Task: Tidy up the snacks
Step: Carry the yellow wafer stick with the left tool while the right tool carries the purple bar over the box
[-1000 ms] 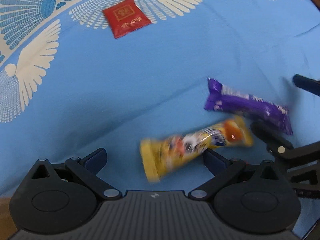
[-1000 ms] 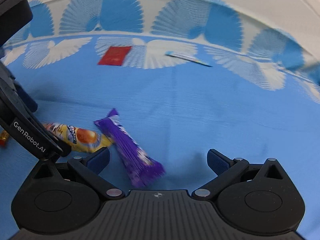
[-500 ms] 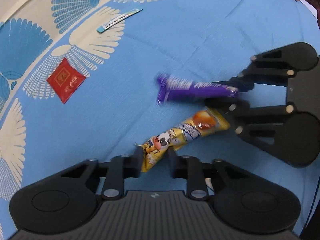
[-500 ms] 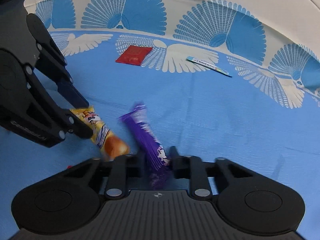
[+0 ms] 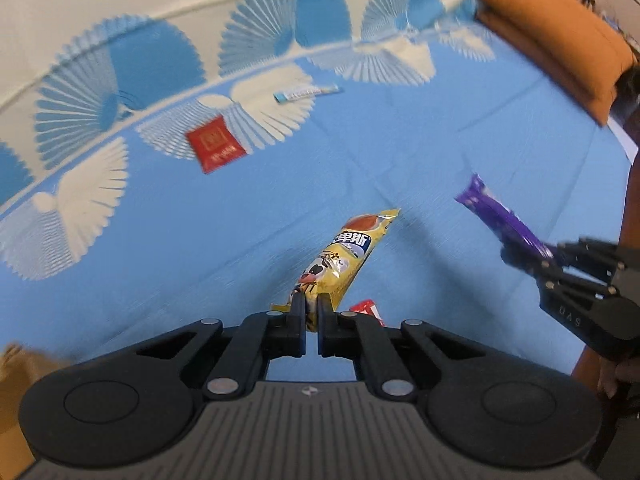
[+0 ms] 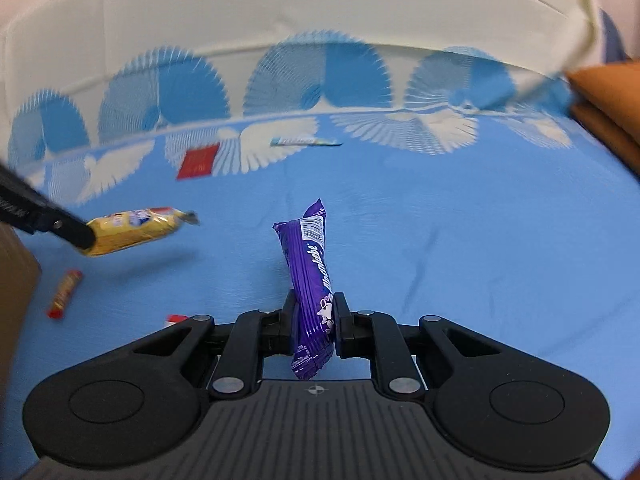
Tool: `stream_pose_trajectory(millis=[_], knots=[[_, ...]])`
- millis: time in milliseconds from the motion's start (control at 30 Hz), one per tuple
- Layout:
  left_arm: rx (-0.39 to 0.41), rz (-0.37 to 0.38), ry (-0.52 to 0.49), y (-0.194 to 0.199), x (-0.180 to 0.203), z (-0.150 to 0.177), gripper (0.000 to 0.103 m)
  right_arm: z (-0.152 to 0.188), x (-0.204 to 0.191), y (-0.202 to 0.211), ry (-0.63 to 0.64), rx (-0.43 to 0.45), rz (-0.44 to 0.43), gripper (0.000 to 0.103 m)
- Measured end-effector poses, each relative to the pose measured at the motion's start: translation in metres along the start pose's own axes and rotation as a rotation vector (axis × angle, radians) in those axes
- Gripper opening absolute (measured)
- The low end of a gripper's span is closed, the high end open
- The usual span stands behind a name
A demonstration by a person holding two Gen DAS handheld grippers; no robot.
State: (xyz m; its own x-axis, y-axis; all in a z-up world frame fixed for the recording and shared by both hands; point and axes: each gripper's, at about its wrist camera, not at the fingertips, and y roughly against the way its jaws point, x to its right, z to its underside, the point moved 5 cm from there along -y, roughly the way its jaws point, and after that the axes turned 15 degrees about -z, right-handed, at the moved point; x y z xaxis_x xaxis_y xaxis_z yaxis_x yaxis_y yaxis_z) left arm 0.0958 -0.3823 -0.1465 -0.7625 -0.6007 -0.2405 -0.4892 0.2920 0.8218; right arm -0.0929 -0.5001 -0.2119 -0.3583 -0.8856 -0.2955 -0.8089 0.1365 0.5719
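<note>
We start with the blue patterned cloth [image 5: 248, 208] that covers the whole work surface, with an orange cushion [image 5: 560, 36] at its far right edge and a brown box [image 6: 14, 280] at the near left. Far across the cloth, well apart from both grippers, lie a red sachet [image 5: 215, 145] and a thin blue-and-white stick pack [image 5: 306, 93]; nearer, on the left, sit a small red candy roll [image 6: 65, 294] and a red-and-white scrap [image 5: 366, 309] just under our left tool.

We hold two snacks off the cloth. Our left gripper [image 5: 312, 322] is pinched narrow on the tail of the yellow snack bar [image 5: 346, 256], whose long axis runs straight out from the fingers and a little to the right, free end away from us. Our right gripper [image 6: 314, 328] is clamped on the lower part of the purple snack bar [image 6: 310, 264], which stands up and forward along the fingers, its short tail hanging behind the pads.

We judge the coming move turns on where these go: the brown box lies to the left, nearest the left gripper, so the yellow bar would likely travel first, lengthwise. A tail-end grip may let the bar swing or slip
</note>
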Motion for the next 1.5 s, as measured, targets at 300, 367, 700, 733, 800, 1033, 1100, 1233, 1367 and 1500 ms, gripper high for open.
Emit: stream_pose_trajectory(millis=[300,367,700,733,800,1033,1100,1233,1367,1500], knots=[[0.030,-0.051,0.179,0.101,-0.028,0.034,0.005,0.001,-0.063,0.070,-0.010,0.045,-0.060,0.017],[0.038,-0.068,0.203,0.130,-0.034,0.050,0.005,0.002,-0.086,0.088,0.018,0.064,-0.092,0.017],[0.063,-0.156,0.321,0.244,-0.081,0.155,0.005,0.024,-0.204,0.167,0.101,0.078,-0.274,0.017],[0.063,-0.162,0.334,0.252,-0.086,0.166,0.005,0.028,-0.214,0.172,0.112,0.074,-0.287,0.017],[0.063,-0.175,0.359,0.265,-0.095,0.188,0.005,0.036,-0.235,0.181,0.134,0.056,-0.313,0.017],[0.069,-0.191,0.464,0.300,-0.128,0.255,0.005,0.066,-0.301,0.199,0.191,-0.027,-0.396,0.017],[0.074,-0.202,0.486,0.306,-0.136,0.270,0.005,0.073,-0.317,0.203,0.216,-0.042,-0.408,0.017],[0.077,-0.220,0.520,0.314,-0.152,0.292,0.005,0.080,-0.341,0.208,0.268,-0.055,-0.413,0.017],[0.078,-0.229,0.545,0.316,-0.164,0.303,0.005,0.083,-0.355,0.209,0.304,-0.066,-0.408,0.017],[0.077,-0.228,0.560,0.314,-0.171,0.309,0.005,0.084,-0.363,0.207,0.331,-0.079,-0.403,0.017]])
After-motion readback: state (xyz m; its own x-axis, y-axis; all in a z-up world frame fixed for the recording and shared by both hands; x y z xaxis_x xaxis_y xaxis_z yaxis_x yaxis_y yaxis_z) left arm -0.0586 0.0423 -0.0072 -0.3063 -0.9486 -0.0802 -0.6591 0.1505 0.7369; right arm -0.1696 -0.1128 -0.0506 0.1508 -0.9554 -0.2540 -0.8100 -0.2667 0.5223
